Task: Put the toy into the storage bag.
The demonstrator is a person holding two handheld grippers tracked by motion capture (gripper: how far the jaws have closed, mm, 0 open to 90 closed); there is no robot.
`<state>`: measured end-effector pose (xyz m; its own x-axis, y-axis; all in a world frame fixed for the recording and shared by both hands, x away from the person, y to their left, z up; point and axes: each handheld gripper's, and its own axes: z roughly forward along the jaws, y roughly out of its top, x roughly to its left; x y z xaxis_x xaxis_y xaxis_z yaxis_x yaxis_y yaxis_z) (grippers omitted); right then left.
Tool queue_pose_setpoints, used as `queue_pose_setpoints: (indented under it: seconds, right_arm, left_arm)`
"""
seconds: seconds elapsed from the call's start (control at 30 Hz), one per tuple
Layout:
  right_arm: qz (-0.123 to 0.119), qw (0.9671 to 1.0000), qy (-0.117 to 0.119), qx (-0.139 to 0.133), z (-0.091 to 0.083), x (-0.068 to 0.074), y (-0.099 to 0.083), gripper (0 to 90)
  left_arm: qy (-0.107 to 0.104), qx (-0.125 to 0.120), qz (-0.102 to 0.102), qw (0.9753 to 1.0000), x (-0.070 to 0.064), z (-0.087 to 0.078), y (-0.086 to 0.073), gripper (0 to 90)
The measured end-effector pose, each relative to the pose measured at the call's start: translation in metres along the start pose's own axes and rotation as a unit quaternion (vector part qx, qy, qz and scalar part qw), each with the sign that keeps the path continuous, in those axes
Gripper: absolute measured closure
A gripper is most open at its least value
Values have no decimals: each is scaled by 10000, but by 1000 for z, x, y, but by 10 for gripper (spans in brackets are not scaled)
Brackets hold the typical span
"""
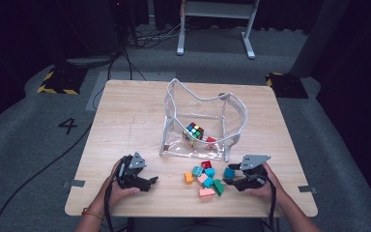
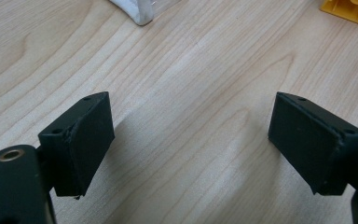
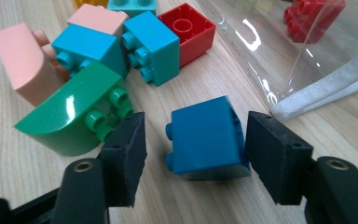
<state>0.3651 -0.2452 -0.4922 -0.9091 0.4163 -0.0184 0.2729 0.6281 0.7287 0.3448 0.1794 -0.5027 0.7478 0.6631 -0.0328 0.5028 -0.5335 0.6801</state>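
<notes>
A light wooden table (image 1: pixel 125 121) is seen on a grey floor, with a dark room behind it. A clear plastic bag (image 1: pixel 203 123) is placed upright at the middle of the table, and all places are given from it. Inside the bag a colour cube (image 1: pixel 193 131) and a red brick (image 1: pixel 210 141) are kept. Just in front of the bag a heap of toy bricks (image 1: pixel 204 178) is spread. The right gripper (image 3: pixel 196 140) is held released at the right of this heap — a dark blue brick (image 3: pixel 205 137) lies between its jaws, touching the right jaw and apart from the left one. A green curved brick (image 3: pixel 70 119) is found just beside that left jaw. The left gripper (image 2: pixel 191 140) is rested in front of the bag, towards its left corner, with jaws wide apart over bare wood.
</notes>
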Motion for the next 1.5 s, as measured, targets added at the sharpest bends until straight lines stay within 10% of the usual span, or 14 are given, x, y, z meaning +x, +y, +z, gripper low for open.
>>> queue_pose_setpoints:
  seconds: [0.27, 1.5]
  right_arm:
    - [-65, 9996, -286, 12, 2, 0, -1, 568]
    - [544, 9915, -868, -804, -82, -60, 13, 575]
  left_arm:
    - [8, -6, 8, 10000, 0, 0, 0, 143]
    - [9, 0, 2, 10000, 0, 0, 0, 142]
